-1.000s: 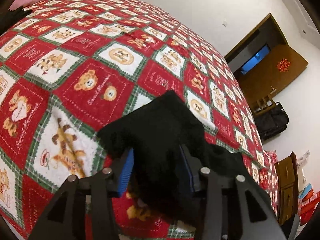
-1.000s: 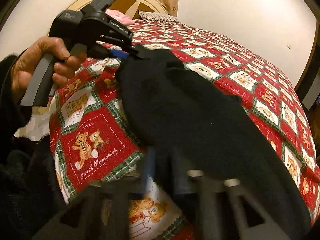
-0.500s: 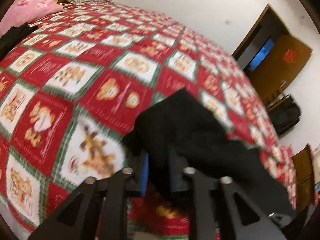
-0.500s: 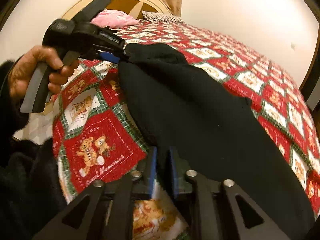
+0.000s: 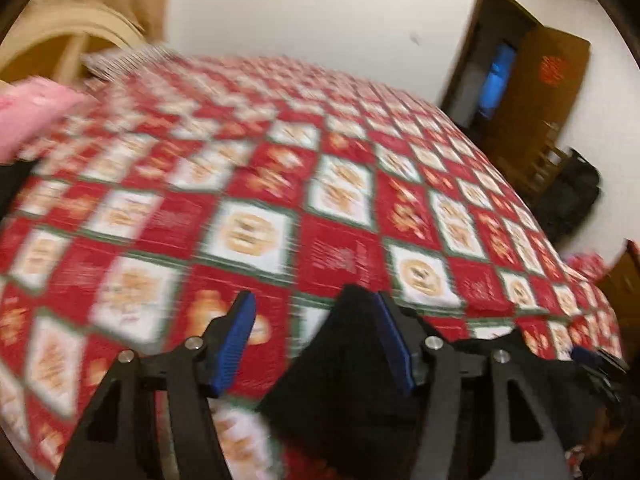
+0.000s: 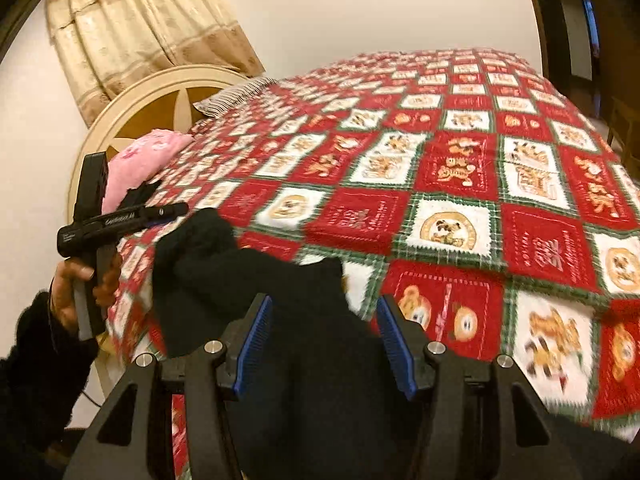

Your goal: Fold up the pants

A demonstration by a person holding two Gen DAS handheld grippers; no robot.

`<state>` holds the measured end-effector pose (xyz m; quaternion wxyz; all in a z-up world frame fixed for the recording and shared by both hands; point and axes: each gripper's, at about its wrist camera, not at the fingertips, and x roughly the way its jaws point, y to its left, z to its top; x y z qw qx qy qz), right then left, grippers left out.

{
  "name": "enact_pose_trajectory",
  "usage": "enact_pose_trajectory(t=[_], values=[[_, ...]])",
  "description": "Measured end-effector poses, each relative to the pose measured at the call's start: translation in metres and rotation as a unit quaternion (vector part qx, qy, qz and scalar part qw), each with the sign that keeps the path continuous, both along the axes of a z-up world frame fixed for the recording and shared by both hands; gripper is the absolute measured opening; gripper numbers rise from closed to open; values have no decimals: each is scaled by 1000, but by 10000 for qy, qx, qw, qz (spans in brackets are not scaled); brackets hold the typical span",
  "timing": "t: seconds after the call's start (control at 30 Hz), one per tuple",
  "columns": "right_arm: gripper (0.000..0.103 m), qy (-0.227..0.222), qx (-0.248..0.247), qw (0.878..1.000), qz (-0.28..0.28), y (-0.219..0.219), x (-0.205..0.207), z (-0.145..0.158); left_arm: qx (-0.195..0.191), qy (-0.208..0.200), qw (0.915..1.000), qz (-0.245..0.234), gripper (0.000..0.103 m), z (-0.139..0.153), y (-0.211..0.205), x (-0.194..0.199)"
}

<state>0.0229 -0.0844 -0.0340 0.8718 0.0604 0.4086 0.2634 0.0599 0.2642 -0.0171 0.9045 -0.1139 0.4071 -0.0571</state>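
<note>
Change noted: we found both grippers' fingers had just been opening; half a second earlier each pair was clamped on the black pants.
Left gripper: fingers apart, cloth lying against one pad only, not pinched.
Right gripper: fingers apart, pants between them, unpressed.
Pants location: we saw them bunched at the near edge of the bed.
Meaning: we judged the pants released, the fold laid down.
Count: one pair of pants, two grippers, one pink pillow, one striped pillow.

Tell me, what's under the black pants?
The black pants lie on the red teddy-bear quilt covering the bed. The squares beneath the cloth are covered, so unseen.
</note>
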Motion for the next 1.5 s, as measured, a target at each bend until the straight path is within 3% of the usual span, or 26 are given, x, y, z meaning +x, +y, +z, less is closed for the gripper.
enact_pose_trajectory(t=[0.1, 0.27, 0.33, 0.4, 0.53, 0.6, 0.67, 0.73, 0.87, 0.97, 1.07, 1.2, 1.27, 1.33, 1.43, 1.5], values=[[56, 141, -151, 9996, 168, 19, 18, -13, -435, 427, 9968, -521, 63, -23, -12, 23], [54, 408, -468, 9975, 351, 48, 37, -36, -247, 781, 9926, -892, 67, -47, -32, 28], [40, 305, -622, 9969, 372, 53, 31, -37, -362, 810, 9917, -933, 70, -50, -32, 29], [17, 265, -730, 9961, 425, 56, 26, -36, -365, 844, 9907, -1005, 73, -48, -34, 30], [13, 136, -538, 9980, 307, 51, 15, -27, -411, 869, 9900, -1030, 72, -51, -34, 34], [13, -167, -622, 9976, 272, 55, 6, -17, -542, 818, 9921, -780, 58, -52, -27, 32], [13, -444, -596, 9970, 214, 55, -2, -6, -863, 734, 9919, -580, 23, -53, -18, 25], [13, -770, -598, 9951, 132, 54, -12, 6, -1290, 636, 9889, -368, 22, -54, -11, 15], [13, -1222, -808, 9892, 3, 62, -15, 13, -909, -222, 9952, 284, 21, -28, -13, -23], [15, -1231, -1128, 9859, -64, 76, 6, -5, -893, -884, 9879, 905, 21, -4, -12, -56], [30, -402, -1483, 9881, -82, 88, 41, -39, -245, -978, 9875, 1212, 23, -5, -23, -61], [43, -609, -711, 9942, -521, 50, 46, -9, 147, -269, 9872, 1566, 31, -42, -21, -26], [56, -760, -176, 9925, -944, 12, 38, 14, -62, -50, 9858, 1677, 42, -48, -9, -21], [58, -865, -28, 9882, -1263, -15, 21, 30, -217, -186, 9846, 1725, 42, -38, 5, -24], [58, -893, -327, 9875, -1257, -35, -14, 42, 292, -477, 9774, 2040, 54, -13, 23, -29], [58, -858, -476, 9878, -1209, -42, -43, 40, 534, -596, 9749, 2077, 56, 2, 27, -35]])
